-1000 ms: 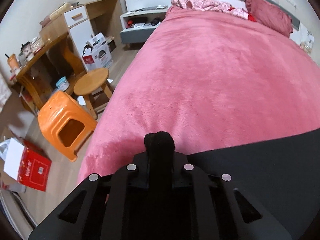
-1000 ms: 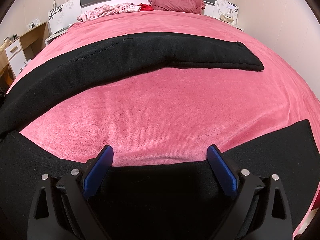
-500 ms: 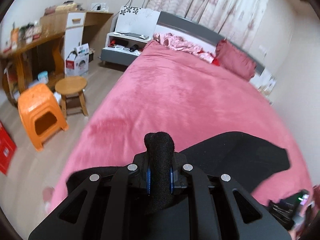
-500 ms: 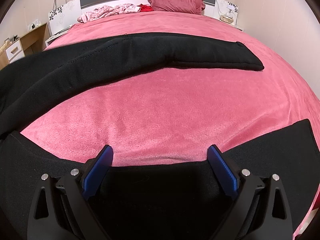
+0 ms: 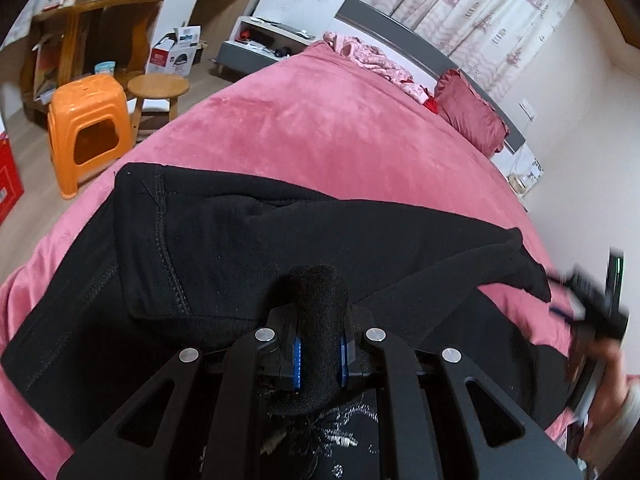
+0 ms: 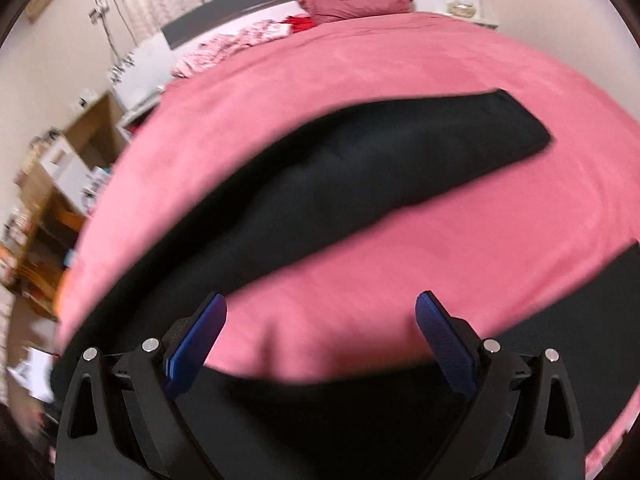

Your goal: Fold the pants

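Observation:
Black pants [image 5: 248, 240] lie across a pink bed [image 5: 320, 128]. My left gripper [image 5: 319, 344] is shut on a fold of the pants fabric, held above the waist end, with the cloth bulging up between its blue pads. In the right wrist view one pant leg [image 6: 380, 168] stretches diagonally across the bed and another black part [image 6: 340, 408] lies under my right gripper [image 6: 320, 336], which is open and empty just above it. The right gripper also shows blurred at the right edge of the left wrist view [image 5: 596, 304].
An orange plastic stool [image 5: 88, 128] and a round wooden stool [image 5: 158, 88] stand on the floor left of the bed. A wooden desk [image 5: 80, 12] and a grey nightstand [image 5: 260, 48] are beyond. A red pillow [image 5: 472, 116] and pink clothes [image 5: 372, 60] lie at the headboard.
My left gripper has lifted and carried the held fabric over the pants, so the waist now lies below it. My right gripper has shifted and tilted; its view is blurred.

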A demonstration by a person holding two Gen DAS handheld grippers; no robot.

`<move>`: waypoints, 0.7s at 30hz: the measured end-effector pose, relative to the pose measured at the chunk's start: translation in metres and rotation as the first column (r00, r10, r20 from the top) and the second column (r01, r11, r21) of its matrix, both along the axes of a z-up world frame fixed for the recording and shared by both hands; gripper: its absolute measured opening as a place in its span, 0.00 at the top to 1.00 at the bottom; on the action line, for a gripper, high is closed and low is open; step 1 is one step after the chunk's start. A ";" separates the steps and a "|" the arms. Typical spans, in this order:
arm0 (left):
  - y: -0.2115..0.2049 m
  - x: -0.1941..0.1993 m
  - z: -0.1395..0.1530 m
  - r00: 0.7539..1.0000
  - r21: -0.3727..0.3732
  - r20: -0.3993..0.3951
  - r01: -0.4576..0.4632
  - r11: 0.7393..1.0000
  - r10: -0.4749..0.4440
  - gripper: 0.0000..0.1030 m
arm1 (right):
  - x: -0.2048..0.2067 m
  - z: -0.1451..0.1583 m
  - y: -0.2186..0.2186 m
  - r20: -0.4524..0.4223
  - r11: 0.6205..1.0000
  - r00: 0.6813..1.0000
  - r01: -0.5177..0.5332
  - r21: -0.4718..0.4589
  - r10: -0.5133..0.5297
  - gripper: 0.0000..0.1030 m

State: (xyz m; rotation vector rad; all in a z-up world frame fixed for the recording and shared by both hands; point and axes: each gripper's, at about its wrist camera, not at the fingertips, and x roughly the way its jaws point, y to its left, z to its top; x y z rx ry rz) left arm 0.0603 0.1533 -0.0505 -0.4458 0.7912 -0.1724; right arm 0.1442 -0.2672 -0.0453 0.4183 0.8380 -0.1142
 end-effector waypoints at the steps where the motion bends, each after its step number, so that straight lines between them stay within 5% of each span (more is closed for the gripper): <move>1: 0.000 0.000 0.001 1.000 0.001 0.004 0.001 1.000 -0.001 0.89 | 0.021 0.005 0.001 -0.015 0.999 1.000 -0.016 0.050 0.017 0.07; 8: 0.003 -0.007 0.001 1.000 0.000 0.009 0.016 1.000 -0.016 0.89 | 0.113 -0.013 -0.011 -0.167 0.978 0.984 0.096 0.186 -0.065 0.12; 12: 0.006 -0.001 0.007 0.999 0.004 0.010 0.033 0.999 -0.033 0.89 | 0.135 -0.029 -0.030 -0.257 0.972 0.963 0.129 0.196 -0.076 0.81; 14: 0.013 0.016 0.021 0.998 0.024 0.039 0.040 0.999 -0.041 0.89 | 0.132 -0.021 -0.041 -0.232 0.960 0.970 0.130 0.248 -0.071 0.93; 21: 0.057 0.072 0.093 0.980 -0.051 0.200 -0.008 0.999 0.018 0.89 | 0.063 0.051 -0.063 0.018 0.917 1.000 0.005 0.398 -0.013 0.93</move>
